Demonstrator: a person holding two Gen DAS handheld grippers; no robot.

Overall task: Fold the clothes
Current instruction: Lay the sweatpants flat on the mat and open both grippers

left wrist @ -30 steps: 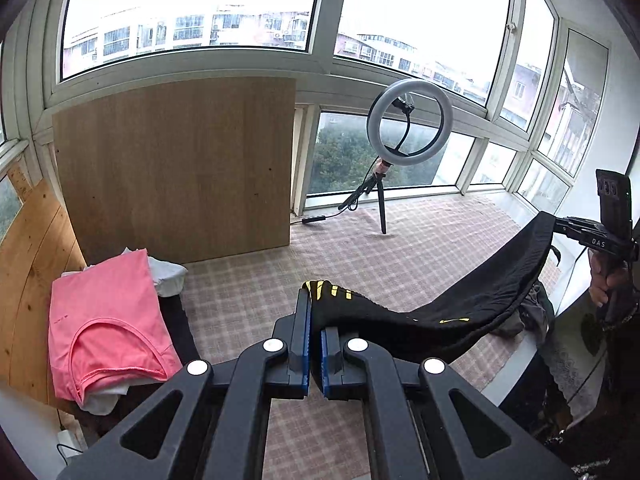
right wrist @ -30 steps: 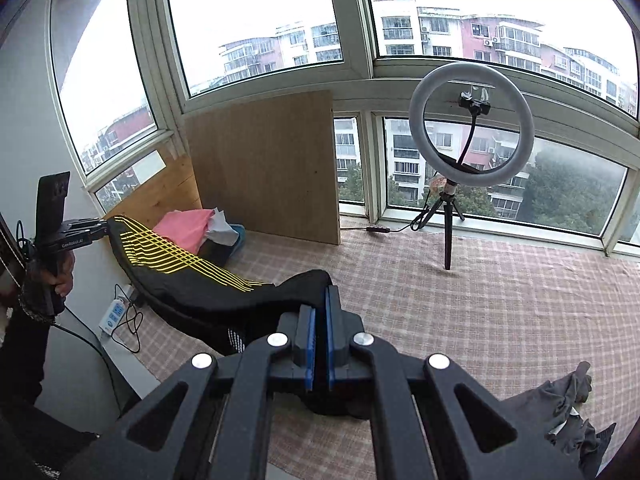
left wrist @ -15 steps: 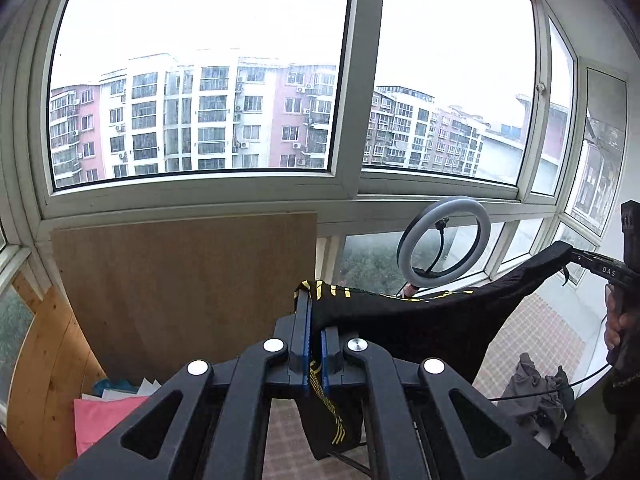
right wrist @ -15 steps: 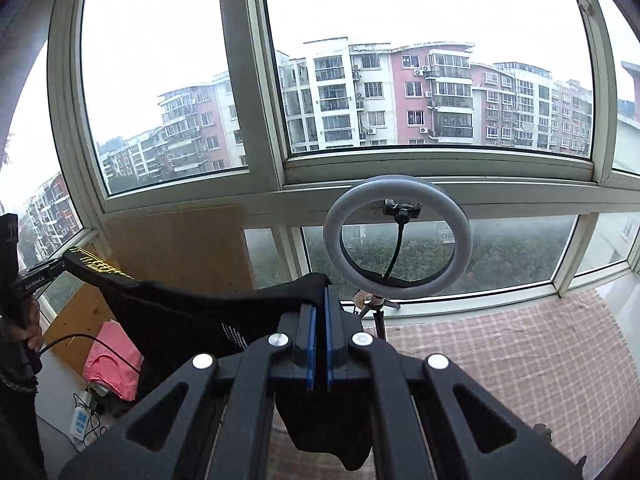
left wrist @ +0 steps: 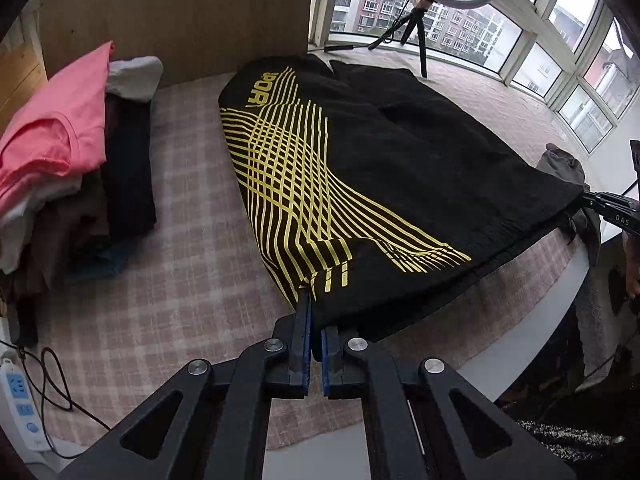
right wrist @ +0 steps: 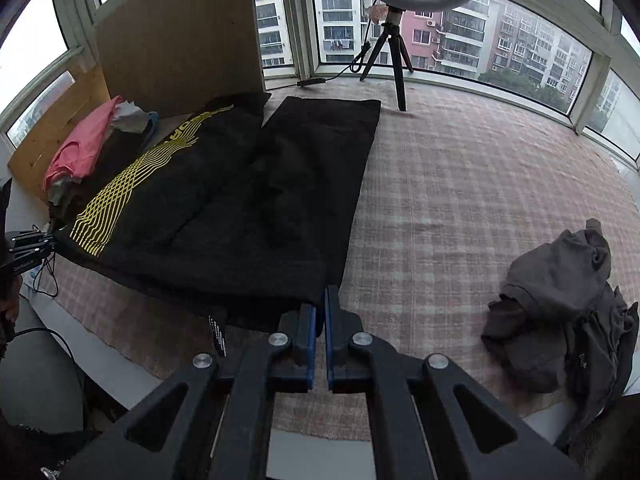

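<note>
Black shorts [left wrist: 380, 168] with a yellow line print lie spread flat on the checked cloth, legs toward the window. They also show in the right wrist view [right wrist: 240, 208]. My left gripper [left wrist: 315, 312] is shut on the near waistband corner with the yellow print. My right gripper [right wrist: 322, 304] is shut on the other waistband corner. Each gripper shows in the other's view, the right one [left wrist: 600, 200] at the far edge and the left one [right wrist: 44, 240] at the left edge. The waistband is held slightly above the cloth.
A stack of folded clothes with a pink shirt on top [left wrist: 56, 128] sits at the left by a wooden board [left wrist: 180, 12]. A crumpled grey garment [right wrist: 560, 300] lies at the right. A ring light on a tripod [right wrist: 392, 40] stands by the window. A power strip [left wrist: 20, 404] lies at the left.
Both grippers swung the shorts up in the air, then brought them down. The shorts now lie spread flat on the cloth instead of hanging between the grippers.
</note>
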